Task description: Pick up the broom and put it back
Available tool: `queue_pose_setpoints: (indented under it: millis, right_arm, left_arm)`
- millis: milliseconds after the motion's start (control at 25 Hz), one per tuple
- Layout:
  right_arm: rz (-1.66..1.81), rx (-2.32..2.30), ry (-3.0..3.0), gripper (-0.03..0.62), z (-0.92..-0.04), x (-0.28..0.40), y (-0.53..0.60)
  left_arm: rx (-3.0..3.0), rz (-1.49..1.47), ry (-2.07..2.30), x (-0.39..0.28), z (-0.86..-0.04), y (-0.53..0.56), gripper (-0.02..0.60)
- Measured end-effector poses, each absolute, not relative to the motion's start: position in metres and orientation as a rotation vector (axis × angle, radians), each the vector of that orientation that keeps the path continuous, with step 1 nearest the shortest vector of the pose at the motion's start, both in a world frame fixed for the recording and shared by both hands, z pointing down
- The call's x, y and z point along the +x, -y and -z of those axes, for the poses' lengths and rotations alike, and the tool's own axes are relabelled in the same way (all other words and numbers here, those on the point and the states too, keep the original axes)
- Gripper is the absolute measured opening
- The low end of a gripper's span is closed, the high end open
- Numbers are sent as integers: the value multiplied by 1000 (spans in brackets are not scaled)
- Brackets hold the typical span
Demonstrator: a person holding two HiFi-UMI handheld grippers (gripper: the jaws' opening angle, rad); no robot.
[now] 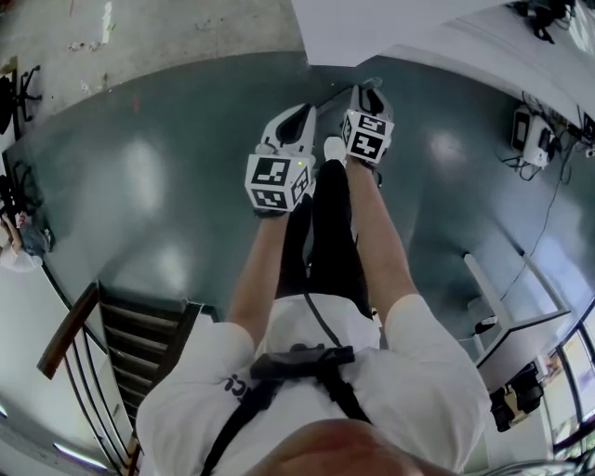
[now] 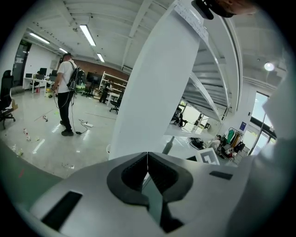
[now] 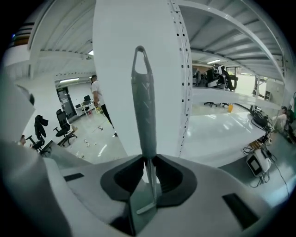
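Note:
The broom shows as a grey handle (image 3: 143,106) with a hanging loop at its tip, rising straight out of my right gripper (image 3: 149,173). That gripper is shut on the handle. The brush end is hidden in every view. In the head view the right gripper (image 1: 370,93) is held out low in front of the person, close to the foot of a white pillar (image 1: 372,28). My left gripper (image 1: 299,119) hangs just left of it. Its pads meet in a thin line with nothing between them, so the left gripper (image 2: 147,169) is shut and empty.
The white pillar (image 3: 115,69) stands right ahead of both grippers. A staircase with a wooden rail (image 1: 112,344) lies behind at lower left, and a white desk (image 1: 507,325) at right. A device with cables (image 1: 530,135) sits on the floor. A person (image 2: 67,92) stands far off.

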State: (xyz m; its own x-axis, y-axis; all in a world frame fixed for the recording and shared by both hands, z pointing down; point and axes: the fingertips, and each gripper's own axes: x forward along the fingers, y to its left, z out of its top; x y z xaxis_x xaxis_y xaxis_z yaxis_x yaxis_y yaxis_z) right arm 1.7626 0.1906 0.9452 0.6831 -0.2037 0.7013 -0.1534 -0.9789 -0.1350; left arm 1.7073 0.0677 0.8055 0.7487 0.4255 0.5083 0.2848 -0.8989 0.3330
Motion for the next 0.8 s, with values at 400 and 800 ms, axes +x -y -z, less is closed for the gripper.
queue_pose_setpoints:
  millis: [400,800]
  right_arm:
    - [1210,-2819,-407,82,-970,1825,-166]
    - [1246,-2848,-499,83,-974,1840,-159]
  left_arm:
    - [2686,-862,-591,1712,-810,-68,12]
    - [2678,-838,-604,1711,-812,-63,11]
